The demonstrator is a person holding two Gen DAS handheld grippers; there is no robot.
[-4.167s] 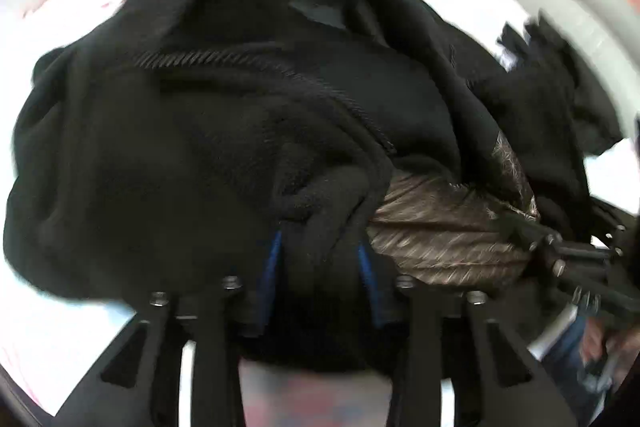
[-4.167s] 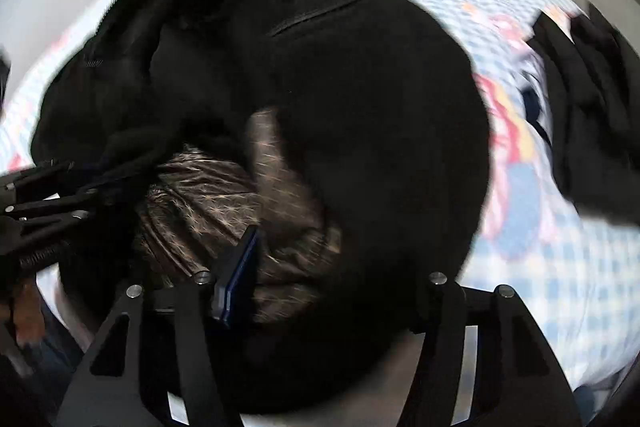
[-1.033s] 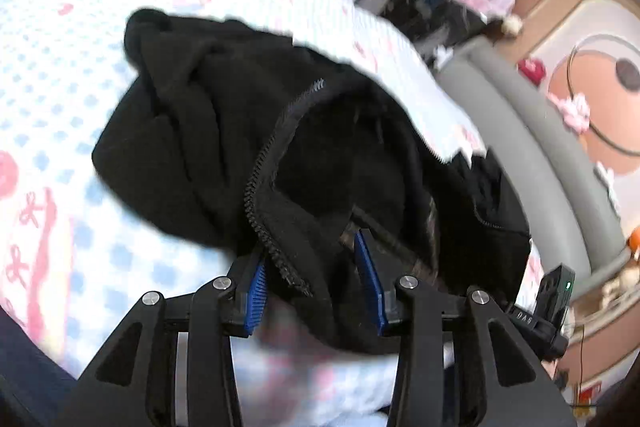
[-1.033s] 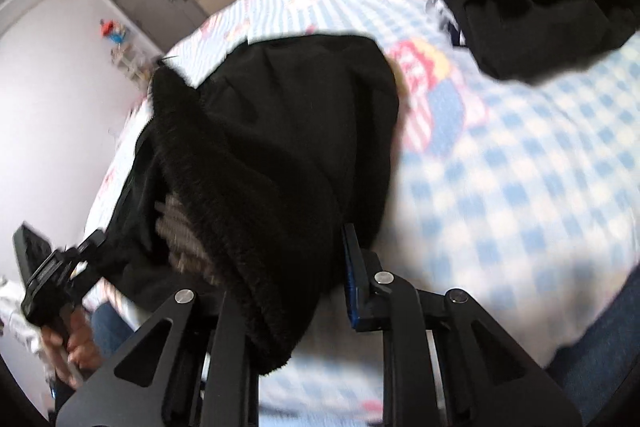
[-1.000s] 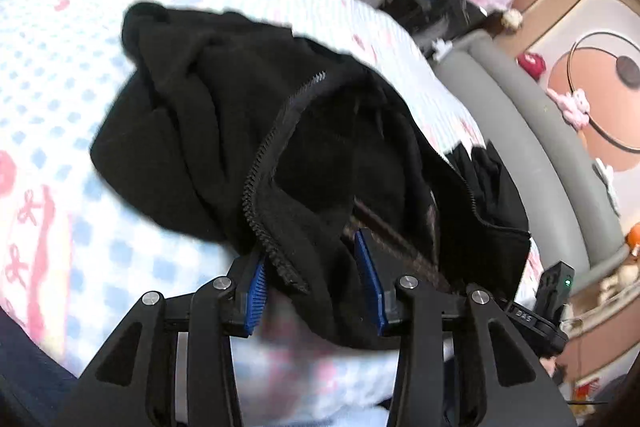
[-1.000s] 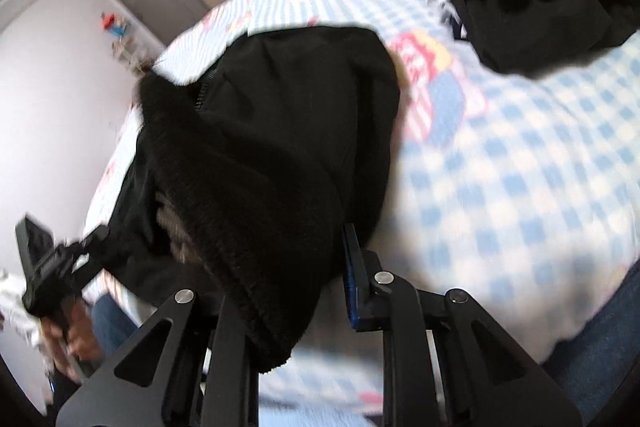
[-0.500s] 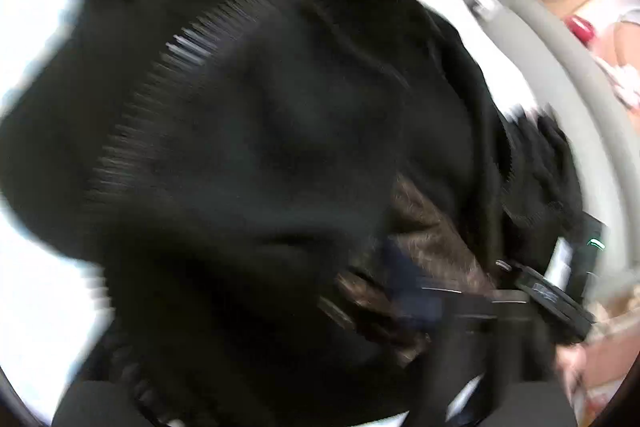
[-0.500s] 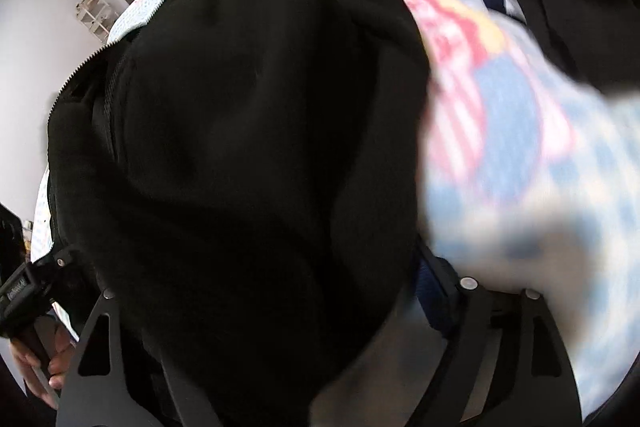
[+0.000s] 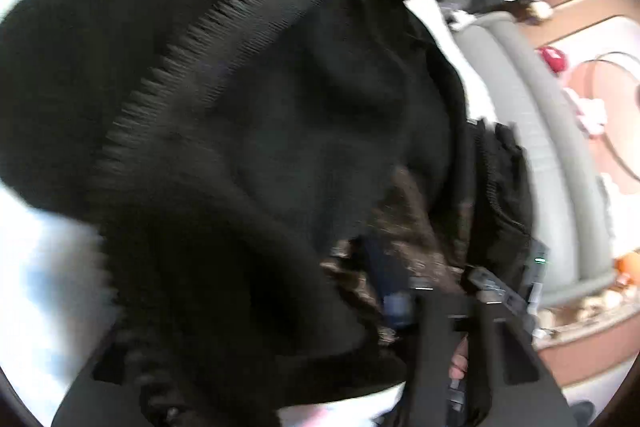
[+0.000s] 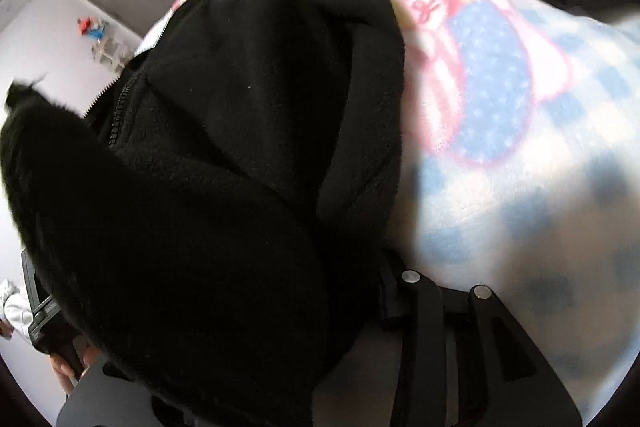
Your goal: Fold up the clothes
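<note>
Both grippers, left gripper (image 9: 280,307) and right gripper (image 10: 280,307), seem clamped on the black fleece jacket (image 10: 224,155), though fabric hides their jaws. The jacket hangs bunched over the checked bedsheet (image 10: 520,155). Its slack bulk could slip or fold crookedly.

The matte black plastic left hand-held gripper (image 9: 384,291) shows a blue finger pad (image 9: 394,297) and cut-out arms, while the matching black right hand-held gripper (image 10: 320,307) carries two round silver screws (image 10: 410,275) on its ribbed arms, bare skin (image 10: 64,367) showing beside it.
</note>
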